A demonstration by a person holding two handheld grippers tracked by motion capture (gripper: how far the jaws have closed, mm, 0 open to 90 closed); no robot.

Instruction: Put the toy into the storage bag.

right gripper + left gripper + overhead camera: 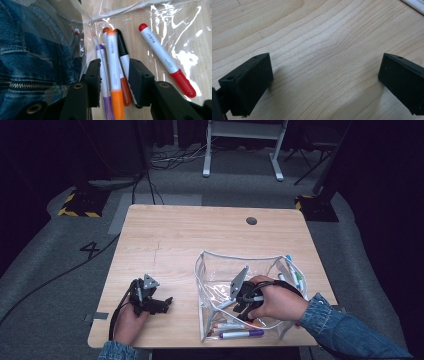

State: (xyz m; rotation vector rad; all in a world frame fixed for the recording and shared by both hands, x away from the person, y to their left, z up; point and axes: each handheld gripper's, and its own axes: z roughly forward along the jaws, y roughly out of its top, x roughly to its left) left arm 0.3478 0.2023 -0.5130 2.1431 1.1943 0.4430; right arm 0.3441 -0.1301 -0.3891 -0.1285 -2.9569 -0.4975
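My left hand [127, 320] rests at the bench's [200, 235] near left edge, holding the left hand-held gripper [162, 304] low over bare wood. Its jaws stand wide apart with nothing between them, and in its own view they nearly touch the surface.

To the right stands a clear pouch [215, 265], its top open, on the near right part of the bench. My right hand [277, 301] reaches into it from above, with the right hand-held gripper [113, 75] pointing down toward the pouch floor. In the right gripper view, its jaws are narrowed around a small bundle of markers: a purple marker [102, 65] at the left, an orange marker [113, 67] in the middle, and a black marker [122, 50] at the right. I cannot tell whether the pads press them.

Further right, a red marker [165, 57] lies apart on the pouch floor. More markers [295, 277] lean against the pouch's far right wall.
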